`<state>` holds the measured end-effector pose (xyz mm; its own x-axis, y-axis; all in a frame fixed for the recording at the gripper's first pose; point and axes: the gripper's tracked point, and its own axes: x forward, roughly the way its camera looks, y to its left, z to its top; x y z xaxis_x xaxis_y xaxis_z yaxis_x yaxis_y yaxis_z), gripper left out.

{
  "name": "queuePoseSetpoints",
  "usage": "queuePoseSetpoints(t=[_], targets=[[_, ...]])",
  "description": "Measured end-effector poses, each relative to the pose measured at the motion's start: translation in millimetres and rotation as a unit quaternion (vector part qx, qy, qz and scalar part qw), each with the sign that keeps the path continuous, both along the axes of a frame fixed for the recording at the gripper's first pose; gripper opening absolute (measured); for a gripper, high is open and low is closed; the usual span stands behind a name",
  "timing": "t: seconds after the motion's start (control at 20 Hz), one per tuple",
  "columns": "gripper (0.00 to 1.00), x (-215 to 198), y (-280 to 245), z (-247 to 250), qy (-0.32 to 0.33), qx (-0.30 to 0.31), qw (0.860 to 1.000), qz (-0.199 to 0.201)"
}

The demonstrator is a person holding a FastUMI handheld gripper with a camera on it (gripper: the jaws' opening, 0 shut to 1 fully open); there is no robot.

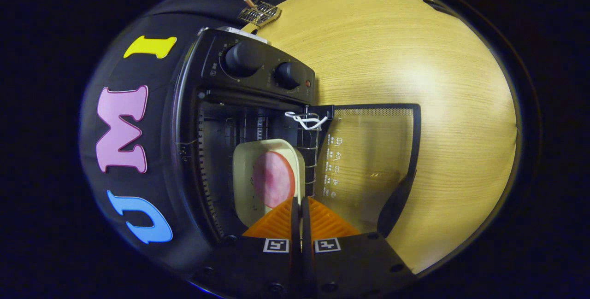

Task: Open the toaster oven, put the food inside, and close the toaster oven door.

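Across the pale wooden counter (415,59) I see the toaster oven (230,119) with its glass door (373,161) swung fully down and open, the dark door handle (396,202) at its far edge. Two knobs sit on the control panel (262,71), and a small wire rack (259,12) lies on the counter beyond the oven. A white cord (306,121) is tied at the front of the oven's rack by the hinge. Inside the cavity rests a cream tray (244,174) carrying a round pink slice of food (273,179), just ahead of my fingers.

My gripper (301,207) has its fingers pressed together, tips at the tray's near rim; I cannot tell whether a thin edge of the tray is pinched between them. I judge the food is placed, so the loading step is about finished. Next I would draw back clear of the tray, get under the door handle, and lift the door closed.
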<state>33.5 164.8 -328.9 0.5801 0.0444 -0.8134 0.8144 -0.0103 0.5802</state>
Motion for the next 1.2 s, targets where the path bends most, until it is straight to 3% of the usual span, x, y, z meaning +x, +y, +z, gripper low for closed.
queuePoseSetpoints(t=[0.25, 0.4, 0.45, 0.6, 0.65, 0.7, 0.75, 0.8, 1.2], targets=[[0.08, 13.7, 2.8, -2.2, -0.019, -0.002, 0.999, -0.029], [0.12, 17.8, 17.4, -3.1, -0.031, 0.028, 0.999, -0.015], [0.26, 16.4, 18.1, 1.8, -0.035, 0.028, 0.999, -0.008], [0.43, 3.6, 22.8, 12.1, -0.034, 0.026, 0.999, 0.028], [0.60, -1.0, 24.6, 15.1, -0.036, 0.027, 0.998, 0.049], [0.67, -6.6, 23.5, 21.0, -0.043, 0.025, 0.997, 0.066], [0.89, -12.5, 20.8, 27.5, -0.050, 0.020, 0.995, 0.088], [0.96, -17.7, 13.5, 31.4, -0.055, 0.006, 0.993, 0.105], [0.98, -57.1, -36.2, 43.0, -0.065, -0.102, 0.965, 0.234]])
